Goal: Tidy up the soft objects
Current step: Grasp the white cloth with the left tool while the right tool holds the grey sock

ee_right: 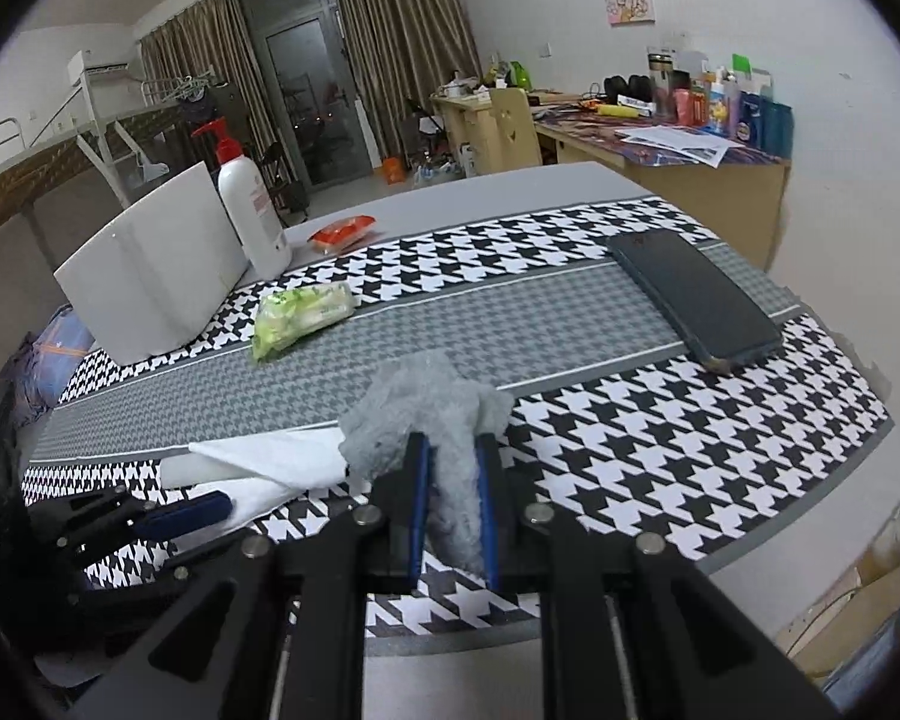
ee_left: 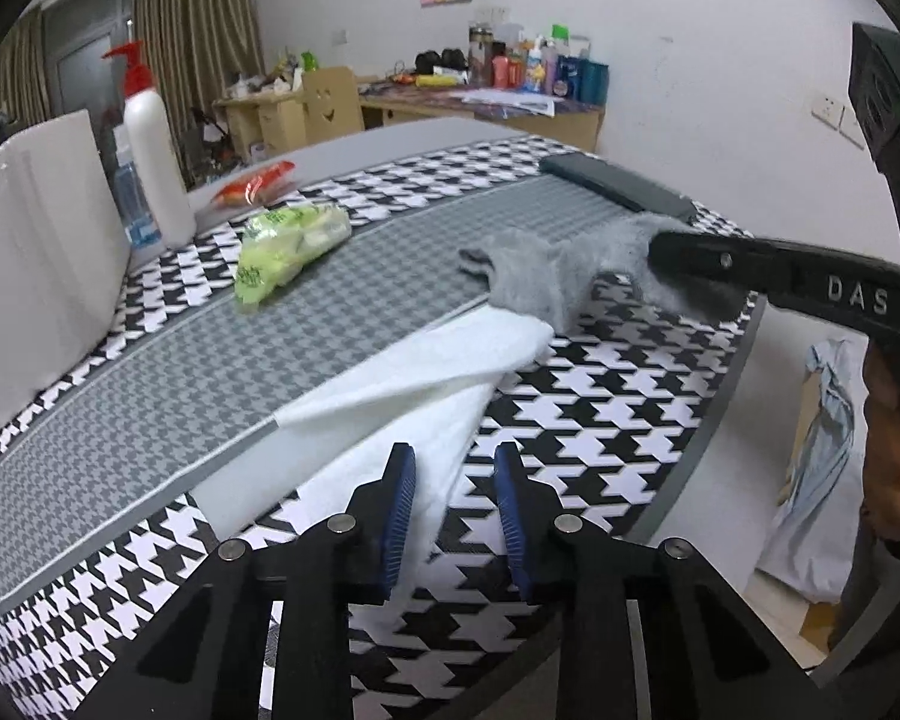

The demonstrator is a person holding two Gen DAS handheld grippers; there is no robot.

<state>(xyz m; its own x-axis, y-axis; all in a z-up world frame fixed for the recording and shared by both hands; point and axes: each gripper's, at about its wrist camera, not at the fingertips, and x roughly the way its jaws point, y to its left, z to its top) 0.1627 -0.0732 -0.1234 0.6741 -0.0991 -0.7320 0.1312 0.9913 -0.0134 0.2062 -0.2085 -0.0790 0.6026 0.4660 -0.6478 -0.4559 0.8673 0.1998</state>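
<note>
A grey fluffy cloth [ee_left: 528, 276] [ee_right: 426, 396] lies on the houndstooth tablecloth [ee_left: 600, 408], and one end of it is raised. My right gripper [ee_right: 453, 450] [ee_left: 660, 252] is shut on that end, with fluff bulging above the blue pads. A white cloth [ee_left: 426, 372] [ee_right: 270, 456] lies folded beside it, and its far tip touches the grey cloth. My left gripper [ee_left: 456, 480] stands low over the near end of the white cloth. Its jaws are narrowly apart. The cloth's edge lies against the left pad, and bare tablecloth shows in the gap.
A green packet [ee_left: 288, 240] lies on the grey stripe, with a red packet [ee_left: 255, 183] behind it. A white pump bottle [ee_left: 153, 162] and a white box [ee_left: 30, 276] stand at the left. A dark phone [ee_right: 696, 300] lies at the far right. The table edge [ee_left: 726, 396] runs close on the right.
</note>
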